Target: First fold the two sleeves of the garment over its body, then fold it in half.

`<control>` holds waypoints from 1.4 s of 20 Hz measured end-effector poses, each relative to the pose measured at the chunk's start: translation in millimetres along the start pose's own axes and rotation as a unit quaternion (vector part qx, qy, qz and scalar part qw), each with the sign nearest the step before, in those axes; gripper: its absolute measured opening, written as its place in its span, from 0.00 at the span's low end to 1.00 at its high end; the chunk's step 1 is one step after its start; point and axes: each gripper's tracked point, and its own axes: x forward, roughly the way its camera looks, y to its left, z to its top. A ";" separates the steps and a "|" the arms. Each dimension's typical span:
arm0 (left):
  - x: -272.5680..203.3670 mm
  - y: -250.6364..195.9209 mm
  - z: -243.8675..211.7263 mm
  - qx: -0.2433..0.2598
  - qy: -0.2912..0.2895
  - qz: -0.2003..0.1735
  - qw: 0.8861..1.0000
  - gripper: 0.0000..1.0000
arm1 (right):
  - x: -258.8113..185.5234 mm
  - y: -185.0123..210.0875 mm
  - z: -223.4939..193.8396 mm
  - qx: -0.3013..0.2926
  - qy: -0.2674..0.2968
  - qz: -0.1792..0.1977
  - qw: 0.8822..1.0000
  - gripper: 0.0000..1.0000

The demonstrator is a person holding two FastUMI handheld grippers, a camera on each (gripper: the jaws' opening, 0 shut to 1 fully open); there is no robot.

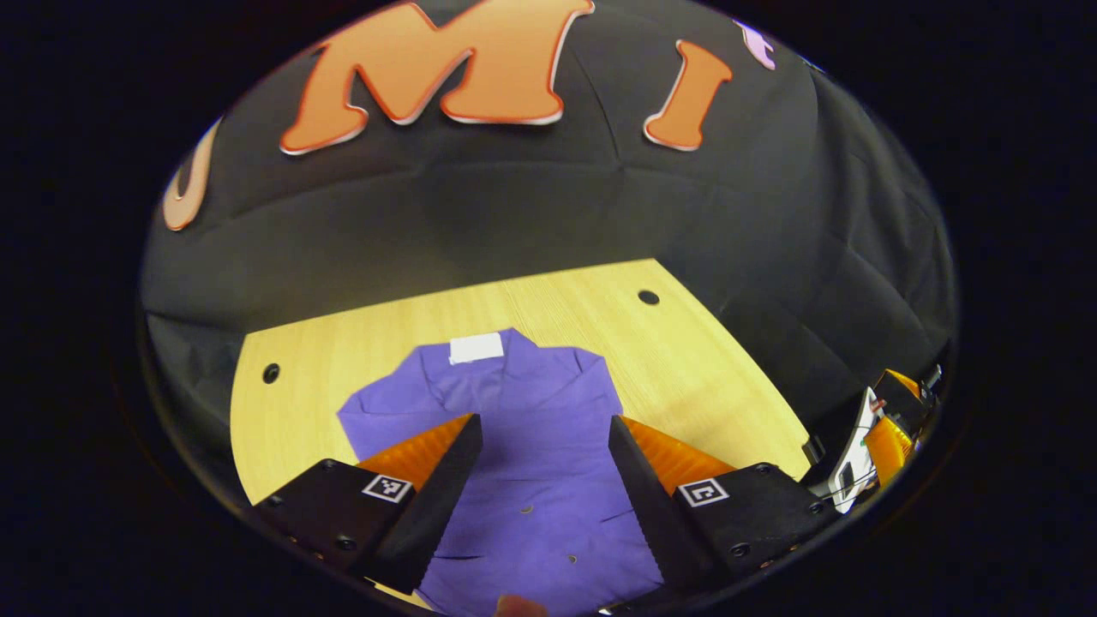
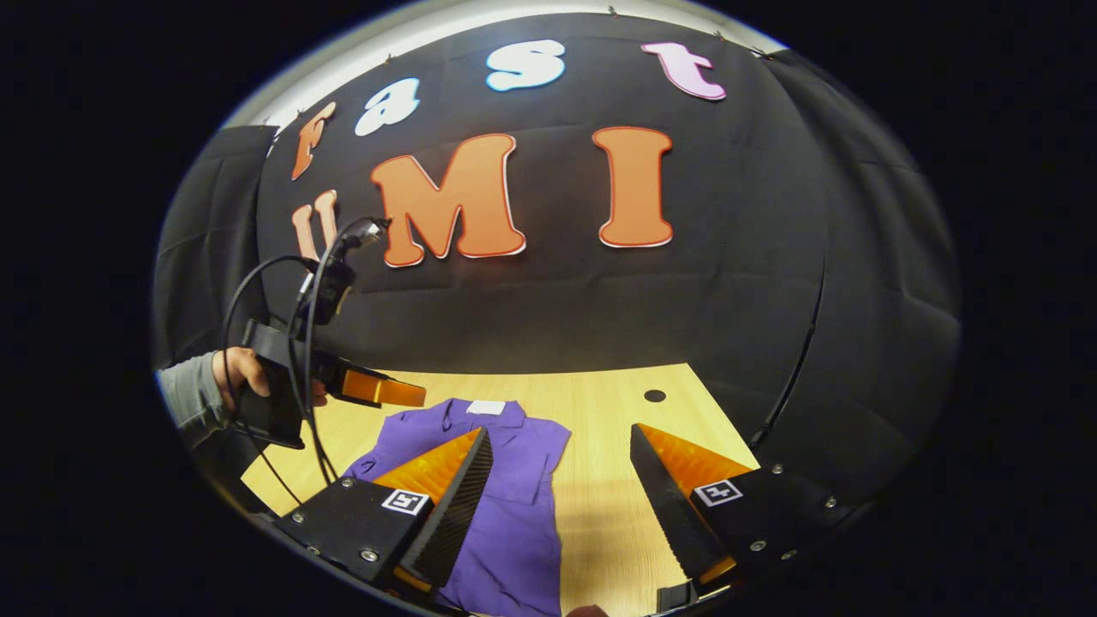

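Left gripper (image 1: 545,428) open, jaws wide apart, hovering above the shirt (image 1: 523,446), which lies flat on the table (image 1: 703,368) ahead of and beneath the fingers, collar and white tag (image 1: 476,347) at the far end. Right gripper (image 2: 561,441) open too, shirt under its left finger (image 2: 454,506), bare table between and under the right one. Hand (image 2: 244,373) holding the left gripper off to the left.

The left gripper (image 1: 545,428) and right gripper (image 2: 561,441) each carry two wedge-shaped, ribbed fingers on black blocks fixed with small screws and marked with square black-and-white tags. At far left, black cables (image 2: 300,343) loop above a grey sleeve (image 2: 184,398).
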 end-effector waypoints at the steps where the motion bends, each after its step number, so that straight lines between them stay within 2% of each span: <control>1: -13.5 10.1 2.5 0.003 -0.025 0.018 1.000 0.97 | 2.8 4.4 2.6 -0.002 -0.004 0.004 1.000 0.96; 4: -49.9 33.6 7.4 0.003 -0.099 0.072 0.992 0.96 | 7.2 18.4 8.3 -0.011 -0.022 0.017 1.000 0.96; 7: -85.3 44.5 4.3 -0.019 -0.163 0.112 0.980 0.96 | 10.7 32.5 11.7 -0.018 -0.036 0.037 0.999 0.96; 11: -153.2 58.0 -3.1 -0.037 -0.244 0.165 0.955 0.96 | 11.2 52.2 18.0 -0.026 -0.063 0.068 0.995 0.96; 14: -192.2 56.2 -5.4 -0.032 -0.313 0.180 0.932 0.96 | 10.9 73.0 12.0 -0.015 -0.063 0.095 0.993 0.96; 15: -203.9 52.0 -7.0 -0.026 -0.336 0.183 0.924 0.96 | 12.3 76.4 8.6 -0.017 -0.061 0.097 0.993 0.96; 16: -209.1 50.5 -15.7 -0.023 -0.340 0.193 0.920 0.93 | 13.6 77.6 5.6 -0.019 -0.060 0.093 0.994 0.96; 17: -211.9 50.7 -25.2 -0.018 -0.333 0.196 0.922 0.95 | 14.0 81.0 1.1 -0.018 -0.055 0.095 0.994 0.96; 18: -208.5 50.7 -36.3 -0.012 -0.326 0.201 0.924 0.92 | 14.2 84.6 -5.5 -0.014 -0.043 0.097 0.994 0.96; 20: -201.7 55.1 -58.8 -0.016 -0.296 0.204 0.933 0.95 | 15.5 88.9 -20.8 -0.009 -0.018 0.103 0.994 0.96; 23: -190.4 75.0 -96.2 -0.019 -0.241 0.217 0.946 0.94 | 21.1 82.2 -53.5 -0.017 0.034 0.093 0.995 0.96; 25: -187.4 89.6 -119.1 -0.018 -0.210 0.233 0.949 0.96 | 20.4 77.5 -74.6 -0.021 0.066 0.084 0.994 0.96; 28: -173.9 94.8 -153.4 -0.029 -0.164 0.219 0.961 0.96 | 11.5 71.4 -109.2 -0.021 0.117 0.073 0.990 0.96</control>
